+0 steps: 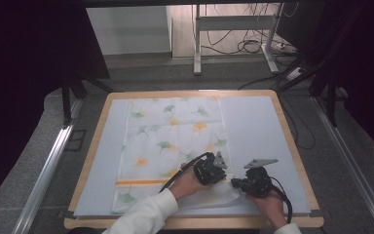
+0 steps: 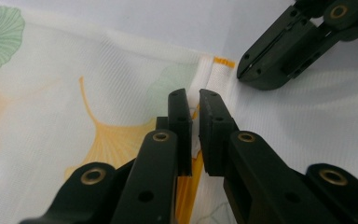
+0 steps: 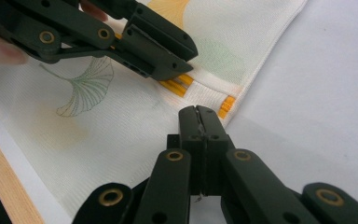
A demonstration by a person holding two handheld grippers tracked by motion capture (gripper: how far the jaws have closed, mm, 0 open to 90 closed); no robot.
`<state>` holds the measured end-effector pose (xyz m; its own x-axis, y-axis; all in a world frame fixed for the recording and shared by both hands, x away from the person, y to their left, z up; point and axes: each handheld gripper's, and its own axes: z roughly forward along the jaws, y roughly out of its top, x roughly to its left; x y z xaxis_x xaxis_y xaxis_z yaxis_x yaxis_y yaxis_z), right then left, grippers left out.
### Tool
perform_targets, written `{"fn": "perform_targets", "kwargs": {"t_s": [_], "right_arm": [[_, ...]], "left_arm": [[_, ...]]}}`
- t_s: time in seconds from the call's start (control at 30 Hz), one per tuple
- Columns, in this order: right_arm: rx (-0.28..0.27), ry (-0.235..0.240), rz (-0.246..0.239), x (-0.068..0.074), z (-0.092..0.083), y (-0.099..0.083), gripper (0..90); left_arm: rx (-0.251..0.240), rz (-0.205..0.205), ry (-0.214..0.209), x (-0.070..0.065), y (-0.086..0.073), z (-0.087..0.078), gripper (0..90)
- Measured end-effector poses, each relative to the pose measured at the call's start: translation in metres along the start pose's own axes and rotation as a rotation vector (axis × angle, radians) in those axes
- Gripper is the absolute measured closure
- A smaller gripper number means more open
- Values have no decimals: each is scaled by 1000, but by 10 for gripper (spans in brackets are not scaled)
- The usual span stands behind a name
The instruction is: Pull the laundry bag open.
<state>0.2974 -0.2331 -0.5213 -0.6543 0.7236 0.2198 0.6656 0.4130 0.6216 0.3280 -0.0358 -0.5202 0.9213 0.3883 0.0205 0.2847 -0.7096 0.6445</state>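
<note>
High view: white cloth (image 1: 170, 146) with green and yellow ginkgo-leaf print and an orange stripe (image 1: 141, 182) lies flat on a pale sheet (image 1: 258, 131) covering a wood-edged table (image 1: 292, 141). Cloth sits left of centre, long side running away from the person. Near right corner of the cloth is lifted and folded over, near the table's front edge. Both hands come in from the bottom, white sleeve (image 1: 143, 217) on the left forearm. Left gripper (image 1: 219, 176) and right gripper (image 1: 234, 183) meet just beside each other at that corner, tips close together.

Left gripper view: left gripper (image 2: 194, 100) jaws nearly closed, narrow gap, with a fold of cloth (image 2: 98, 93) and orange stripe (image 2: 189, 186) pinched between them, so gripping the cloth. Right gripper (image 2: 242, 72) enters from upper right, tip down on the cloth near the hem with its orange mark.

Right gripper view: right gripper (image 3: 199, 112) jaws pressed fully together; a thin bit of white fabric shows along the seam between the pads, so it is clamped on the cloth (image 3: 121, 116) edge near the corner. Left gripper (image 3: 186, 70) comes in from upper left, tip resting over the orange stripe (image 3: 177, 86). Pale sheet (image 3: 326, 93) on the right, wooden table edge (image 3: 4, 177) at lower left. Fingers (image 3: 0, 49) of the person visible at far left.
</note>
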Motion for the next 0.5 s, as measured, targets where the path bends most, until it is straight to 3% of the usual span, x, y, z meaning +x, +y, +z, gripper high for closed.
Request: {"fn": "perform_targets", "kwargs": {"t_s": [0.5], "right_arm": [[-1, 0, -3, 0, 0, 0, 896]], "left_arm": [[3, -12, 0, 3, -9, -7, 846]]}}
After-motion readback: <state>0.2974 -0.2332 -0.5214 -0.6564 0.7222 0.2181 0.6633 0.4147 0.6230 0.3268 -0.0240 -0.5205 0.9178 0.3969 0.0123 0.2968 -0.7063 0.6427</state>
